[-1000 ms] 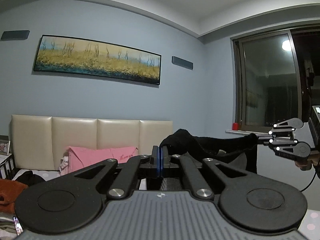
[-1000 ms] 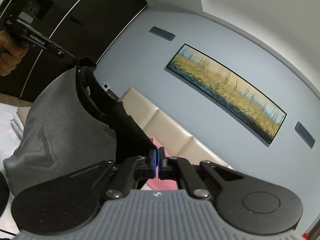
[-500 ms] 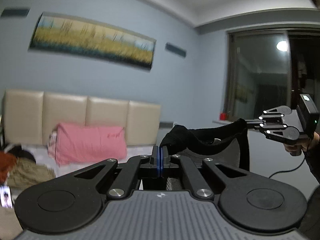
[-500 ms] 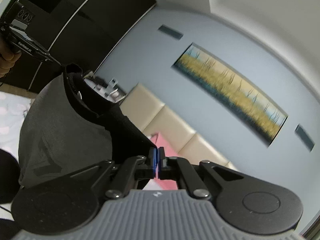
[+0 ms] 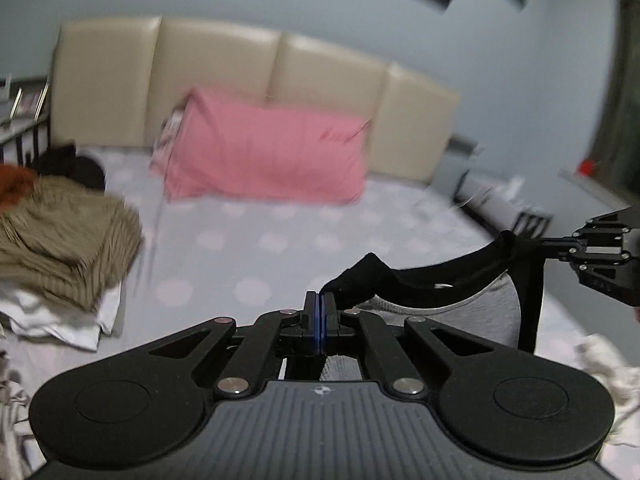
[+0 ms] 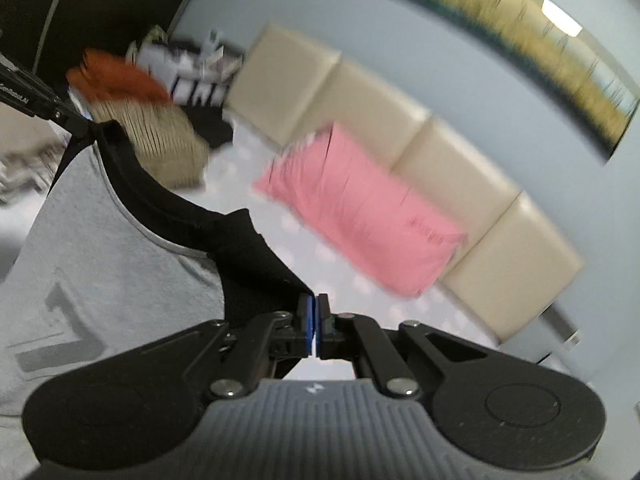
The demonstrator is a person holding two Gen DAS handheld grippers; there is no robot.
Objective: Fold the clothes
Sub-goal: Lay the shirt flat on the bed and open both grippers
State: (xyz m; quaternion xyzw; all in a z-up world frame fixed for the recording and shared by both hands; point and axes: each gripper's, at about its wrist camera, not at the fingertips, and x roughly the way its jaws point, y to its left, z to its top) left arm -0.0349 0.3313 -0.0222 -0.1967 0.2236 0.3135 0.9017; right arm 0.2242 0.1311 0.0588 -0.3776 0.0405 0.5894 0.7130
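Left gripper (image 5: 320, 300): lower centre of the left wrist view, jaws pressed together, pinching the black shoulder edge of the garment (image 5: 472, 304). Seen again at the far left edge of the right wrist view (image 6: 86, 126), clamped on the opposite shoulder corner.

Right gripper (image 6: 314, 304): lower centre of the right wrist view, jaws closed on the black trim of the same garment. Seen also at the right edge of the left wrist view (image 5: 540, 242), fingers pointing left, fabric caught at the tips.

Garment: grey body with black collar and shoulder band, stretched between the two grippers, neckline sagging in a curve. Lower centre-right of the left wrist view; left half of the right wrist view (image 6: 100, 248), with a darker grey printed mark on the front. Hanging above the bed; contact with the sheet cannot be told.

Bed (image 5: 260, 248): pale sheet with faint round spots, filling the middle of the left wrist view.

Pink pillow (image 5: 264, 156): centre of frame, leaning against the headboard (image 5: 216, 64), cream, padded in panels.

Tan ribbed knit (image 5: 60, 236): folded, left side of frame, lying on white cloth (image 5: 60, 320). Orange item (image 5: 12, 188) at the left edge just behind it; black item (image 5: 76, 164) nearby.

White crumpled cloth (image 5: 608, 368): lower right of the left wrist view.

Painting (image 6: 500, 40): long, yellow-toned, upper right of the right wrist view, blurred.
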